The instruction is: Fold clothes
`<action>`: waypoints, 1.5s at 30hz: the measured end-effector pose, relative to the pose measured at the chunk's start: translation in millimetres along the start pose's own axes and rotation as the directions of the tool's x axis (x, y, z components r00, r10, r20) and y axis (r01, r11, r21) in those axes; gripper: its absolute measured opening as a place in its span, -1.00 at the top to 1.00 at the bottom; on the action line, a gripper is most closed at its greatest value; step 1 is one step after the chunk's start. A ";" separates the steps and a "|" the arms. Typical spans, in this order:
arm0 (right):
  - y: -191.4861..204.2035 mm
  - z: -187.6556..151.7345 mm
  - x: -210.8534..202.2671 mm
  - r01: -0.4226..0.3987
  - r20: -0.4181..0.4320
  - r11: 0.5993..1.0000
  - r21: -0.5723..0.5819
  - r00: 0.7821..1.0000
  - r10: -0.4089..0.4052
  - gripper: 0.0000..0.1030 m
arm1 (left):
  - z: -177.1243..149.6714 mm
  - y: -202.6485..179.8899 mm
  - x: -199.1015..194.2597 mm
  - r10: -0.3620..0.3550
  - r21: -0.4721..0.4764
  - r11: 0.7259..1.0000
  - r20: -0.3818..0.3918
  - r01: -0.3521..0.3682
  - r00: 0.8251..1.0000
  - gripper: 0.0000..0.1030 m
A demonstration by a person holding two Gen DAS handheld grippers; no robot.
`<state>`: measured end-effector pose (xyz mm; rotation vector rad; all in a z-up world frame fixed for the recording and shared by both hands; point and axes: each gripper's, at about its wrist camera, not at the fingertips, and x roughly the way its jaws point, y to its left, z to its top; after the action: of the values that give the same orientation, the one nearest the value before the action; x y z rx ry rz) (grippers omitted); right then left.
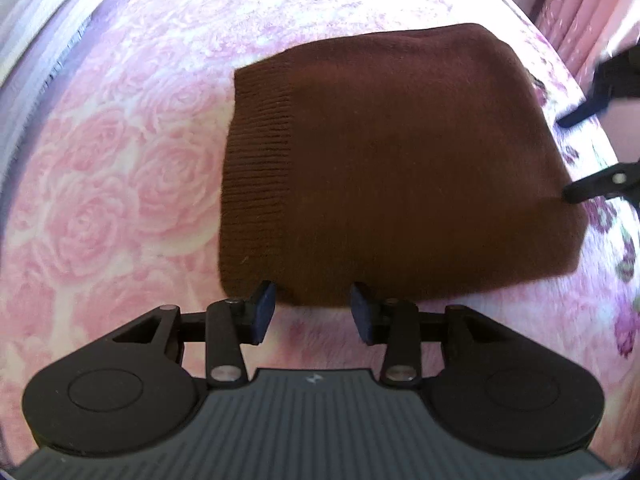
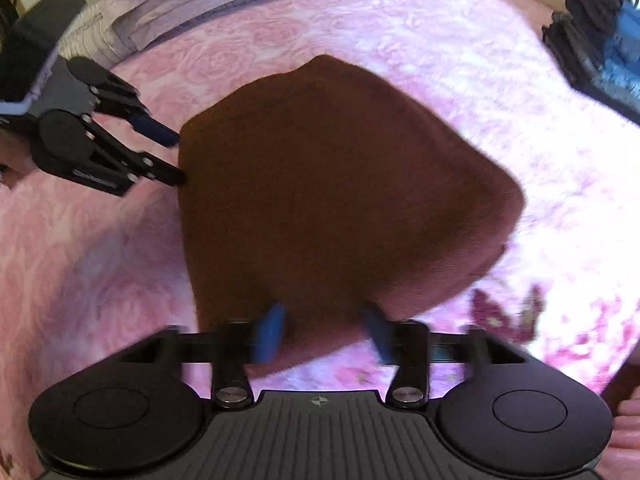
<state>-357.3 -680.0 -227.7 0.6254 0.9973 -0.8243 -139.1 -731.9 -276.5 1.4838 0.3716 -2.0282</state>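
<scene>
**Left wrist view sharp, right wrist view blurred: folded brown knit on pink bedspread**

Left wrist view gives the brown sweater (image 1: 396, 160) in focus: folded into a compact, roughly rectangular bundle, flat on the pink rose-pattern bedspread (image 1: 120, 200). A ribbed band (image 1: 260, 176) is seen along its left edge; the rest of the surface is smooth, fuzzy knit, dark brown, no wrinkles of note. None of this texture is readable in the right wrist view, where the sweater (image 2: 340, 184) is smeared by motion blur and appears only as a dark rounded mass.

The left gripper (image 1: 313, 312) is seen just at the near edge of the bundle, jaws parted, blue pads (image 1: 264, 312) on either side of a bare gap; nothing is clamped between them. The same gripper (image 2: 176, 156) is shown from outside only in the right wrist view, at the sweater's left edge, fingertips close to or touching the knit; contact cannot be told.

The right gripper (image 2: 326, 332) is seen with jaws spread wide over the near edge of the sweater, pads blurred, nothing pinched. In the left wrist view its two black fingertips (image 1: 572, 196) are seen far apart at the bundle's right edge, the lower tip at the cloth.

Shown only in the right wrist view: stacked grey-lilac bedding (image 2: 200, 0) at the head of the bed, a dark and blue heap (image 2: 600, 40) at upper right, a part of a hand (image 2: 628, 432) at lower right. Shown only in the left wrist view: pink curtain (image 1: 592, 12) at upper right.
</scene>
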 end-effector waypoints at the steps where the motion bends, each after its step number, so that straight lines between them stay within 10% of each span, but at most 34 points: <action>1: 0.5 -0.1 -4.5 0.006 -0.003 1.000 -0.004 1.000 -0.006 -0.45 | 0.0 -1.9 -5.4 0.008 0.007 1.000 -0.010 -0.008 1.000 0.29; 21: 42.1 2.4 -73.1 0.062 -0.034 0.997 -0.038 0.997 -0.063 -0.45 | -10.9 -41.4 -76.7 0.028 0.054 0.998 0.020 -0.029 0.999 0.12; 45: 77.0 2.7 -32.6 0.046 -0.064 0.976 -0.214 0.996 -0.061 -0.45 | -37.3 -48.9 -68.2 0.088 0.215 0.972 0.035 -0.094 0.995 -0.10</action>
<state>-301.8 -629.7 -190.4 0.4475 1.1535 -0.7348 -126.3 -653.1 -231.1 1.5714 0.0706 -2.0638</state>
